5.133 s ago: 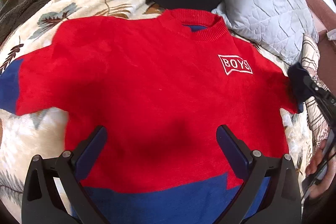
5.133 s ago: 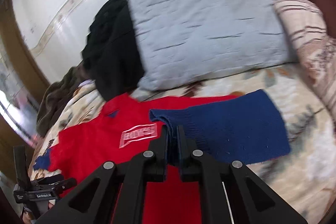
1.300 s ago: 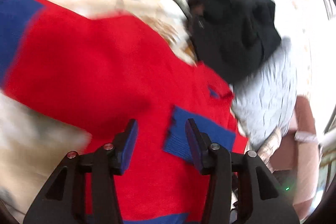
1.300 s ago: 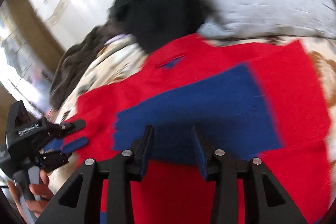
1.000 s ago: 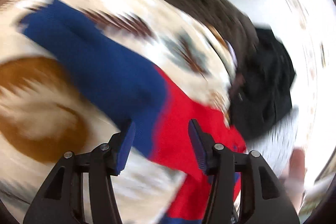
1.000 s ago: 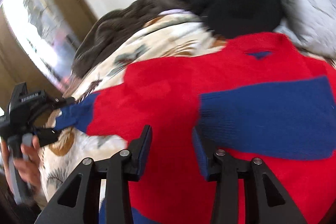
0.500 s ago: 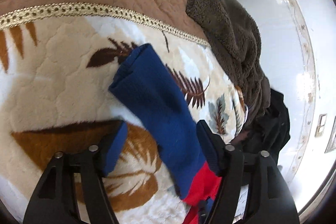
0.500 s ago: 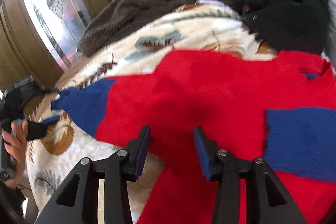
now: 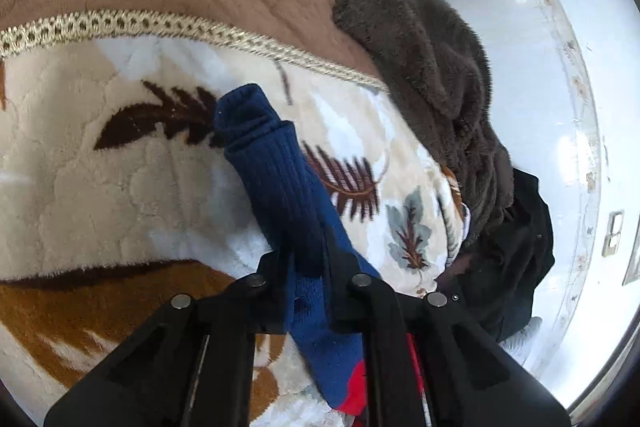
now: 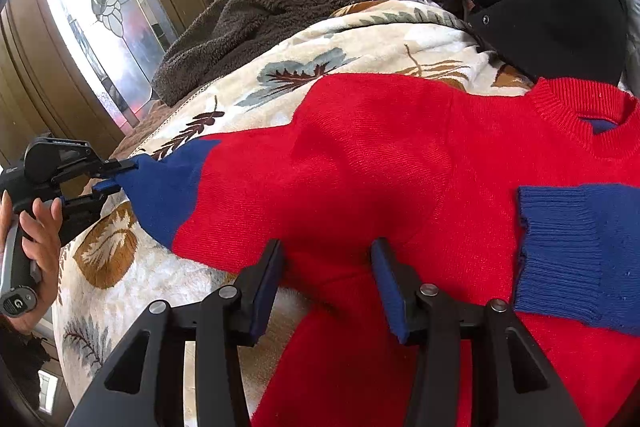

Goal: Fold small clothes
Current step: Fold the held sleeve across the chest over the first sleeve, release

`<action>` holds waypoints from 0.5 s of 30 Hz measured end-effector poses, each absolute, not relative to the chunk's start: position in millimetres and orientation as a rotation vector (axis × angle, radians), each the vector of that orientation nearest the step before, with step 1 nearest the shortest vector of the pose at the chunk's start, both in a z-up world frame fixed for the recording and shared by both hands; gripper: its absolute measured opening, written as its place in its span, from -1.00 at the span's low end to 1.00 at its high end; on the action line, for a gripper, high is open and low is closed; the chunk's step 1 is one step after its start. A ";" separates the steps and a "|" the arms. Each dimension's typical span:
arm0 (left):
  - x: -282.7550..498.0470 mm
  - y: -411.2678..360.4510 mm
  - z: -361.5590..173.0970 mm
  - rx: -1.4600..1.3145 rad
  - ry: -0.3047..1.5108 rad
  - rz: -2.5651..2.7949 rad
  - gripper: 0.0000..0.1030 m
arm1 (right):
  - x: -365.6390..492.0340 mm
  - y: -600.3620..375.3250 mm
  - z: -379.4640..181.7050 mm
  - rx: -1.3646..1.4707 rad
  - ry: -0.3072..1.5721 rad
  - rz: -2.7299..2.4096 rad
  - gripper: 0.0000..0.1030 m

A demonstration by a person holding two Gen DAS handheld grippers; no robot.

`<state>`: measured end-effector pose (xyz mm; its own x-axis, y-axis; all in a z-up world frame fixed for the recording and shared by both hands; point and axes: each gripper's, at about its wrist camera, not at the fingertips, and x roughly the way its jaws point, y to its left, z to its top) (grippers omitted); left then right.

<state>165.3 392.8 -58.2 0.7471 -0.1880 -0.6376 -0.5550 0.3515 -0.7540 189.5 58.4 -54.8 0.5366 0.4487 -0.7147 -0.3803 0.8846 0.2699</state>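
Between left claw pads: left claw (image 9: 306,267) just snapped closed, pinching blue sleeve cuff (image 9: 276,179), long axis running away from claw.
Beside red sweater (image 10: 380,167) body: right claw (image 10: 326,287) half-open, holding nothing, over sleeve underarm.
Beyond: sweater flat on blanket (image 10: 280,67); other sleeve (image 10: 580,251) already folded across chest.
Pose: both tilted downward.

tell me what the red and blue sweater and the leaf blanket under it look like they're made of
Sweater: knitted yarn, matte, probably wool or acrylic; fine knit rows show, and the blue cuff is ribbed.
Blanket: thick plush fleece, likely synthetic; its fuzzy pile looks embossed in soft lobes, with a woven trim along the edge.
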 end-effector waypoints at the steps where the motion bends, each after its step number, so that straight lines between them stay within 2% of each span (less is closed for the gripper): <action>1: 164.1 390.6 -54.1 -1.211 0.719 0.257 -0.84 | 189.2 57.6 -53.9 0.085 0.875 0.494 -0.08; 15: 170.8 311.8 27.2 -1.058 0.672 0.083 -0.84 | 181.2 -33.6 -36.2 0.138 0.837 0.325 -0.07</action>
<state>170.8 311.8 27.2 0.7996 -0.2480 -0.5469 -0.3741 0.5067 -0.7767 181.2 -33.6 -36.2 0.6237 0.3360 -0.7057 -0.2282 0.9418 0.2467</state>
